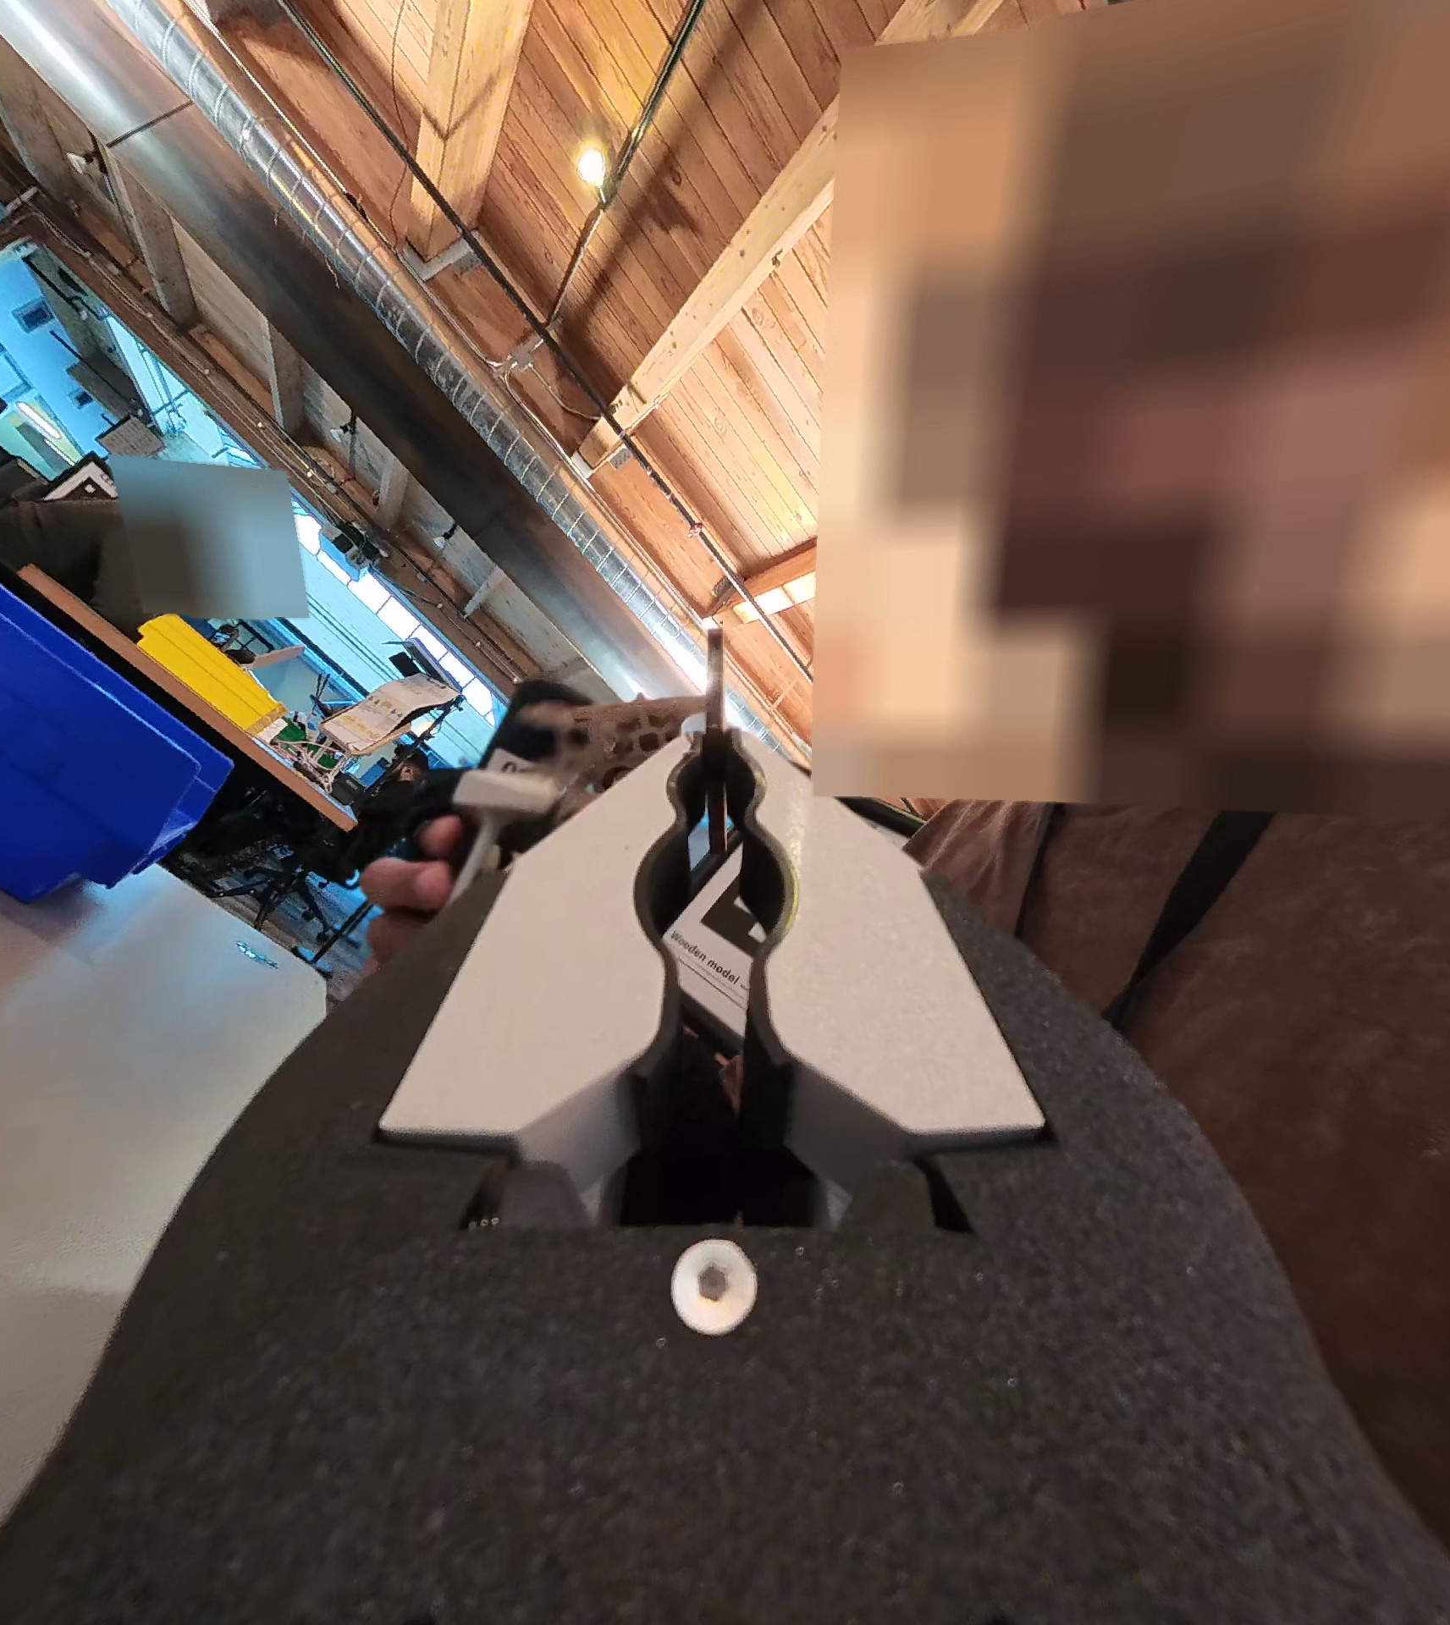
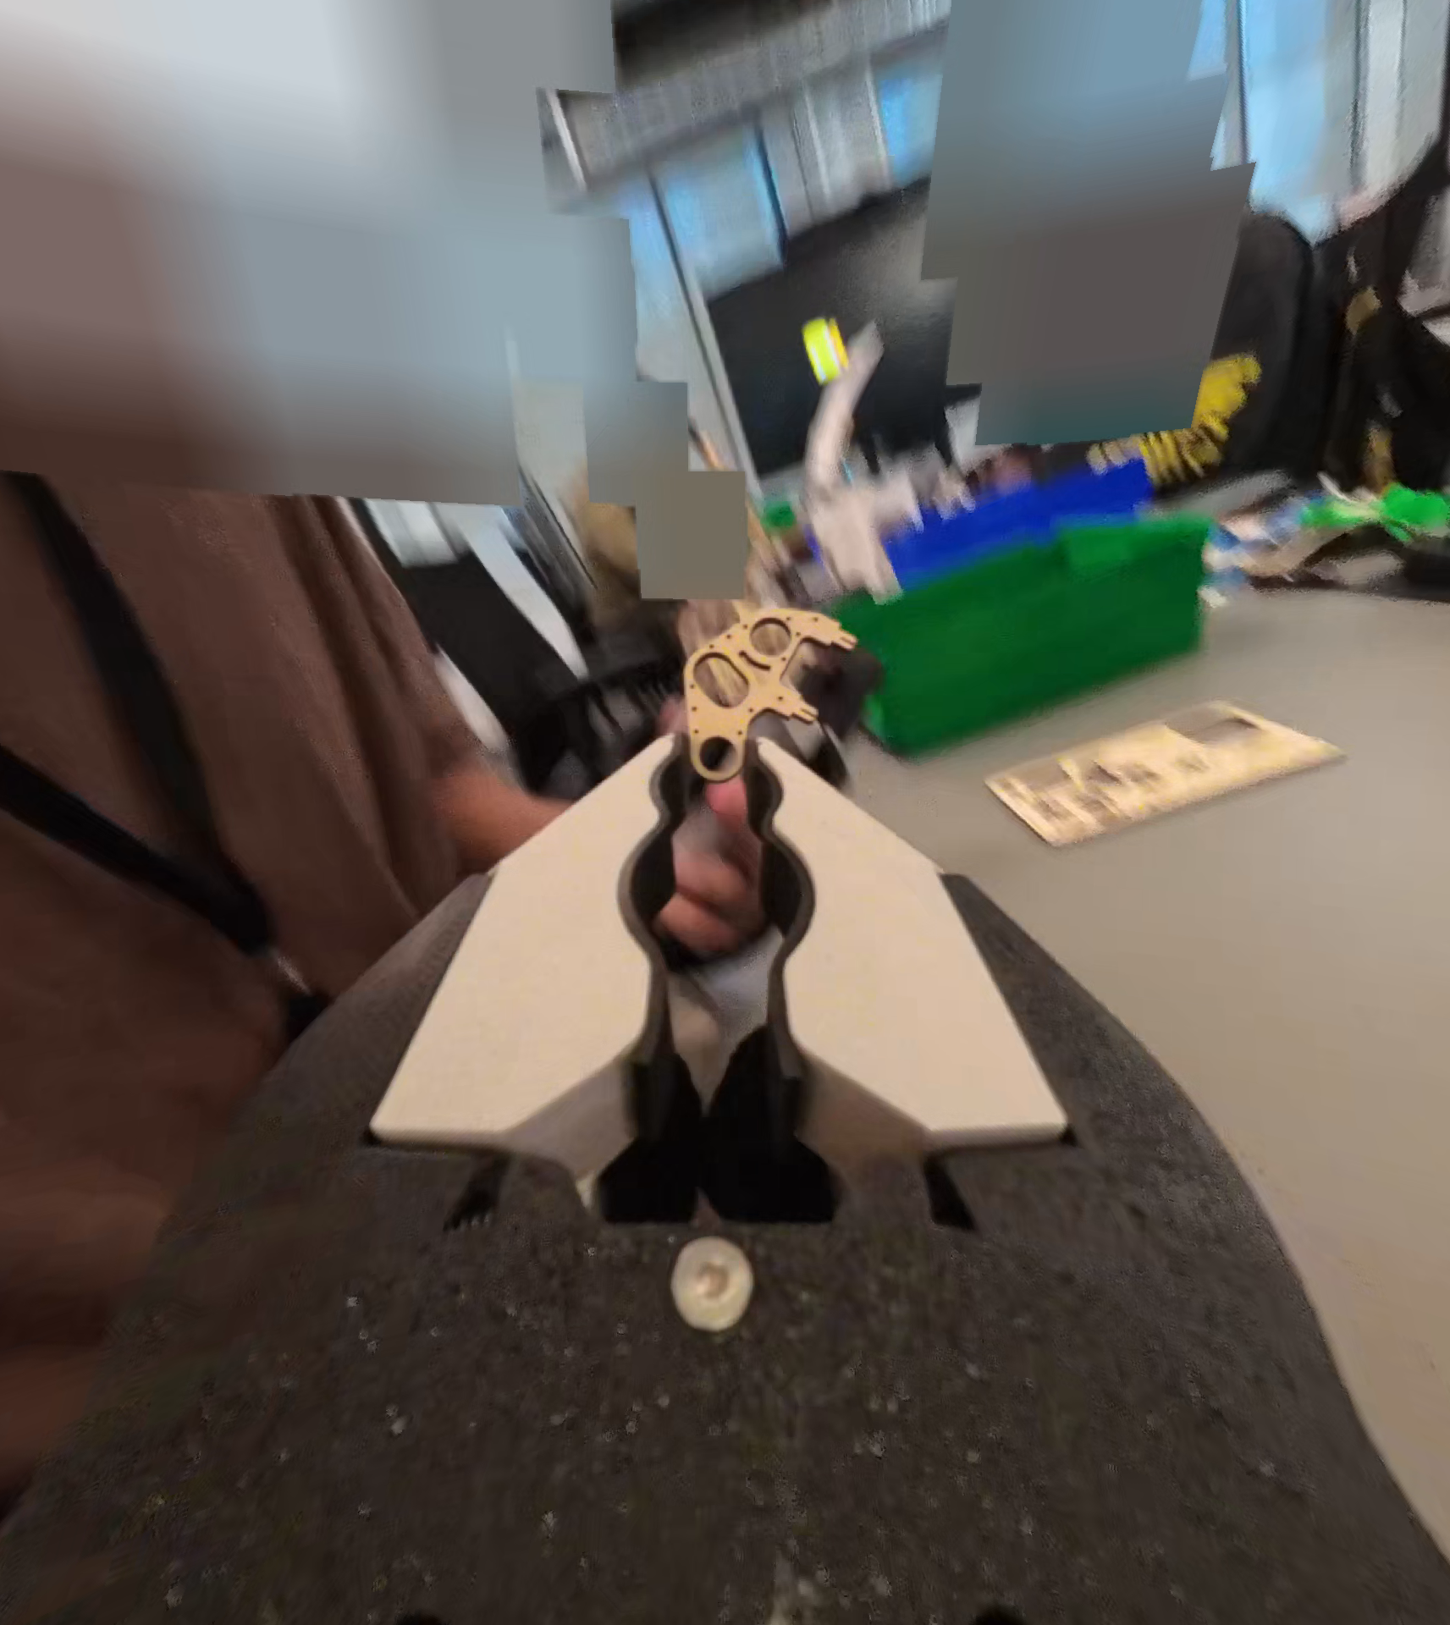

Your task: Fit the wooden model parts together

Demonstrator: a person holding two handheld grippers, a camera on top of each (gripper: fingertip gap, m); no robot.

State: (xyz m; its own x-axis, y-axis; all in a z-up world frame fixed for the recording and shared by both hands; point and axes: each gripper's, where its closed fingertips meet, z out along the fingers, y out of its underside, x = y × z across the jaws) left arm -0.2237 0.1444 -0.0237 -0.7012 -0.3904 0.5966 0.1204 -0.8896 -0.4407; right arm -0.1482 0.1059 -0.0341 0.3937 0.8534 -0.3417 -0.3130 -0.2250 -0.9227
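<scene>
A: At the tips of the right hand-held gripper [image 2: 717, 761], what?

B: Closed narrow on the lower end of a tan wooden plate [image 2: 747, 695], flat and pierced with oval holes and rows of small dots. Held up in the air, well above the grey desk [image 2: 1231, 1099], broad face toward the camera.

A: And behind the plate?

B: Fingers of a hand [image 2: 708, 888], seen through the gap between the jaws. Farther back, a green bin [image 2: 1038, 651] on the desk, with a blue bin [image 2: 1020, 519] beyond it. Nearer, a printed sheet [image 2: 1161, 769] lying flat. Much blur over all of that.

A: Left side?

B: Left hand-held gripper [image 1: 712, 747] tilted upward, toward a timber ceiling [image 1: 703, 220] and a ribbed metal duct [image 1: 440, 352]. Pinched almost shut on a thin dark wooden strip [image 1: 715, 686], seen edge-on and standing straight up past the tips.

A: Anything else between those jaws?

B: Lower down in the gap, a white card [image 1: 717, 958] with black print.

A: Strip and plate touching?

B: Cannot tell. Just left of the strip, a blurred, perforated brown piece reaching in from the far hand-held gripper, with the meeting point hidden behind the left finger.

A: Around the edges?

B: Brown shirt [image 1: 1319, 1055] with a black strap [image 1: 1187, 914] on the right. Blue crate [image 1: 44, 721] on the pale desk at the left.
</scene>
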